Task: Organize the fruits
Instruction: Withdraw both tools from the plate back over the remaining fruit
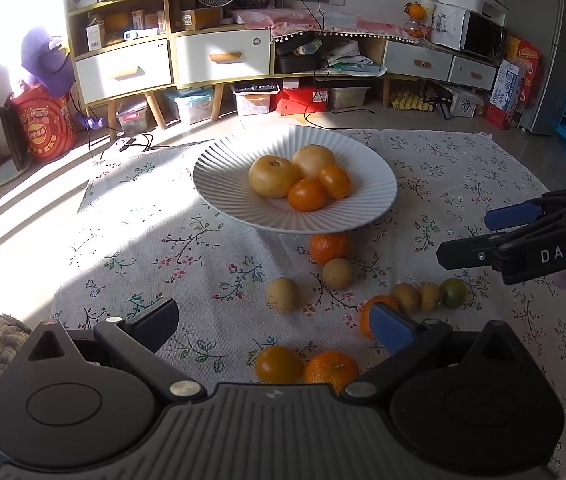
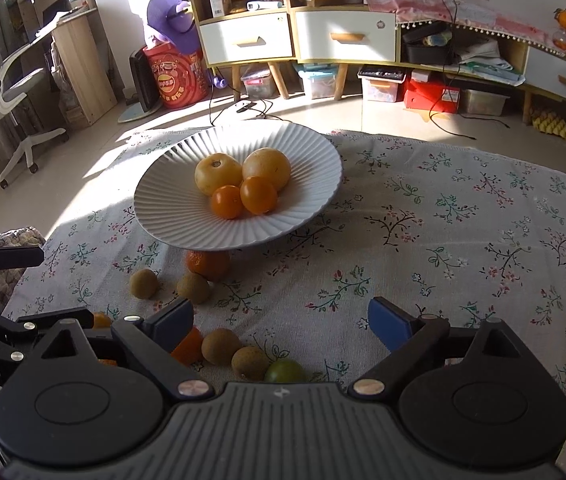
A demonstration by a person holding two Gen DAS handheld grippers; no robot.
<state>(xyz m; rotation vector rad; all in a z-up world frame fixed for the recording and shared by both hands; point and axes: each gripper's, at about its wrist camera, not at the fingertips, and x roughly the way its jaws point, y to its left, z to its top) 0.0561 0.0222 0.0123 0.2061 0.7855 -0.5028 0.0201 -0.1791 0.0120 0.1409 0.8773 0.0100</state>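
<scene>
- Sunlit living-room floor, tiled, carries a floral cloth on which all the fruit work lies; low cabinets with white drawers line the far wall.
- Left gripper has its jaws spread wide with nothing between the pads; a smooth orange fruit and a dimpled mandarin lie side by side just below the gap, close to the tool's body.
- Behind its blue right pad a second orange fruit is partly hidden.
- Just ahead of that gap sits a small brown round fruit alone on the cloth.
- Right gripper is likewise spread, gripping nothing; two brown fruits and a green citrus form a touching row in the lower left of its gap.
- Farther ahead of both tools, another brown fruit leans against a mandarin tucked partly under the plate's near rim.
- Beyond that, a ribbed white plate holds four fruits bunched together: two orange ones at the front, two large pale yellow ones behind.
- Far off to the right gripper's left stands a white office chair; a purple hat tops a red bag beside the cabinets.
</scene>
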